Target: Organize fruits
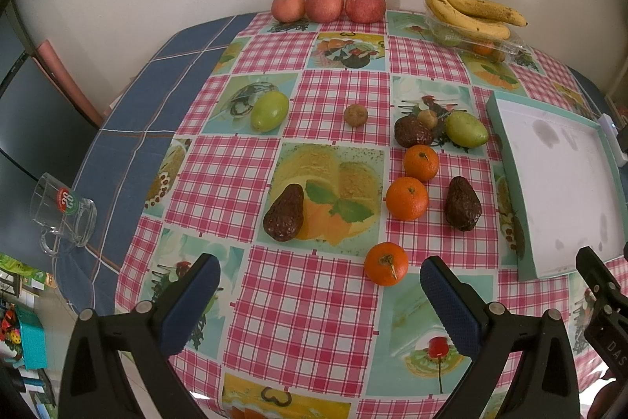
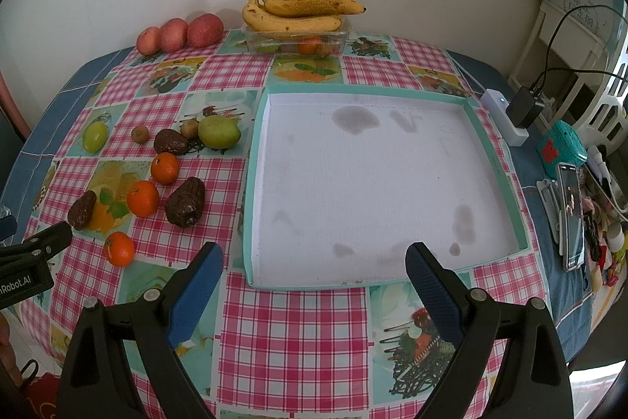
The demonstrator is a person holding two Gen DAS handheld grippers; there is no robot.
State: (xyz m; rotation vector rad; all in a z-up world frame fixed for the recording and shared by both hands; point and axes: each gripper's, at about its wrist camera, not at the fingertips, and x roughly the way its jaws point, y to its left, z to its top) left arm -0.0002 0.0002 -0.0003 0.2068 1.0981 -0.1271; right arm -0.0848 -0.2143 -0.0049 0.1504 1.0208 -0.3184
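Observation:
Loose fruit lies on the checked tablecloth: three oranges, the nearest [image 1: 386, 264] [image 2: 119, 248] just beyond my left gripper [image 1: 320, 287]. Three dark avocados lie among them, one in the middle [image 1: 283, 213] and one near the tray [image 1: 462, 204] [image 2: 185, 202]. Two green mangoes [image 1: 269, 111] [image 1: 466, 129] [image 2: 218, 131] and two small brown fruits [image 1: 355, 115] lie farther back. A shallow white tray with a teal rim [image 2: 495, 160] [image 1: 506, 160] holds nothing. My right gripper [image 2: 314, 264] hovers over the tray's near edge. Both grippers are open and hold nothing.
Three red apples [image 1: 325, 4] [image 2: 178, 34] line the back wall. Bananas [image 2: 298, 12] [image 1: 469, 8] rest on a clear plastic box of fruit. A glass mug [image 1: 64, 213] stands at the left table edge. A phone [image 2: 572, 214], charger and clutter sit right of the tray.

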